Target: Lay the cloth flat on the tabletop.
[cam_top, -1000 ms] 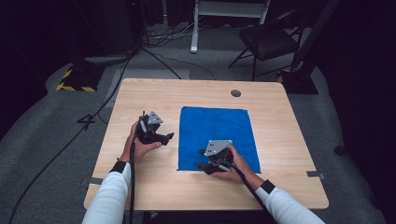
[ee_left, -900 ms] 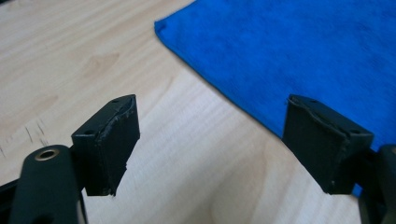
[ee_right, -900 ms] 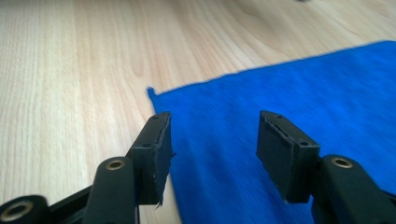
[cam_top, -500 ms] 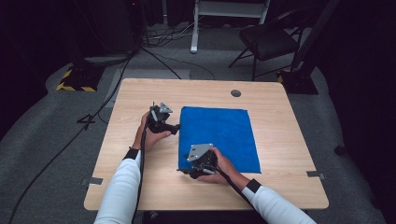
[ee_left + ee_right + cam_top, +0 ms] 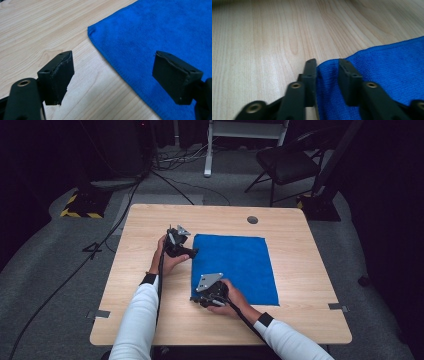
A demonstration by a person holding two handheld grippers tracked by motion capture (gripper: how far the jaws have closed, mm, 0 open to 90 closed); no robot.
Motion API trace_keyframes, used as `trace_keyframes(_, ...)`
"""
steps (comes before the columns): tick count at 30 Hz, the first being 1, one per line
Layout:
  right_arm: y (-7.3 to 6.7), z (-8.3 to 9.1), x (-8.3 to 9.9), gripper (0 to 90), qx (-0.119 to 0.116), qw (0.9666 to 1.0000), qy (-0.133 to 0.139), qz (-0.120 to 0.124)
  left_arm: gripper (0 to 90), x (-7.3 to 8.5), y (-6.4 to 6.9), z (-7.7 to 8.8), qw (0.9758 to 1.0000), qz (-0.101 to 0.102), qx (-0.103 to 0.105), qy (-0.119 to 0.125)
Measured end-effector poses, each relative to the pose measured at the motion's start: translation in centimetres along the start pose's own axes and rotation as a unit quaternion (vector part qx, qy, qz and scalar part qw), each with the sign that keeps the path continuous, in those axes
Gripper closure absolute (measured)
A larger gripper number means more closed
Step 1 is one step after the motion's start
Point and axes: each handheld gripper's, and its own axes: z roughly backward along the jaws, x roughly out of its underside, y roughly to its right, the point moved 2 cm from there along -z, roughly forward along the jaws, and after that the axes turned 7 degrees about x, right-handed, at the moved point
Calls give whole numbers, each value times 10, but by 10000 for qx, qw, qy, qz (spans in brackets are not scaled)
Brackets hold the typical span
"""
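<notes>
A blue cloth (image 5: 235, 265) lies flat on the wooden table (image 5: 305, 245). My left gripper (image 5: 192, 251) hovers by the cloth's far left corner, jaws wide open; in the left gripper view the cloth corner (image 5: 162, 30) lies between and beyond the left gripper (image 5: 112, 75), one jaw over wood, the other over cloth. My right gripper (image 5: 196, 300) sits at the cloth's near left corner. In the right gripper view the right gripper (image 5: 327, 67) has its jaws nearly together, with a raised fold of the blue cloth (image 5: 387, 75) pinched between them.
A round dark grommet (image 5: 252, 220) sits near the table's far edge. Beyond the table stand a black chair (image 5: 285, 162), a white stand leg (image 5: 207, 150) and cables on the grey floor (image 5: 100, 245). Bare wood surrounds the cloth.
My left gripper moved right and away to the cloth's far left corner. My right gripper slid left along the near edge to the near left corner and closed on the cloth.
</notes>
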Motion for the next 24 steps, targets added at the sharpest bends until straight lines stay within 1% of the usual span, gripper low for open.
trace_keyframes(2,0,0,0,792,49,10000,-16,-7,186,-1,0,-3,10000,36,11,10)
trace_keyframes(4,0,0,1,843,77,10000,-26,-48,188,-2,0,-8,10000,63,-22,-38)
trace_keyframes(7,1,0,1,872,102,9999,-10,-78,197,-4,0,-12,9999,100,-132,-22)
trace_keyframes(8,0,1,1,878,118,9999,-19,-38,215,-5,0,-13,9998,127,-152,40)
trace_keyframes(10,-2,2,1,882,96,9999,-27,21,226,-6,-1,-13,9998,91,-164,62)
trace_keyframes(11,-2,2,2,882,78,10000,-26,9,224,-7,0,-15,9998,136,-158,69)
trace_keyframes(12,-3,3,2,882,53,10000,-24,12,223,-7,-1,-15,9998,110,-176,37)
trace_keyframes(14,-5,5,4,883,7,10000,-16,3,215,-6,-2,-18,9995,157,-266,22)
trace_keyframes(15,-6,6,5,883,-26,10000,-9,14,211,-6,-3,-18,9995,177,-278,29)
trace_keyframes(16,-7,6,5,883,-33,10000,-3,-24,202,-5,-5,-19,9994,192,-277,25)
trace_keyframes(19,-11,9,6,882,-85,10000,-15,25,189,-2,-8,-22,9990,338,-282,-43)
trace_keyframes(20,-13,10,7,882,-92,10000,-21,31,187,-1,-8,-23,9990,335,-273,-73)
trace_keyframes(21,-15,11,7,882,-111,9999,-17,41,187,0,-8,-25,9990,382,-235,-77)
trace_keyframes(24,-18,14,9,882,-115,9999,-24,77,189,4,-8,-29,9988,355,-273,-187)
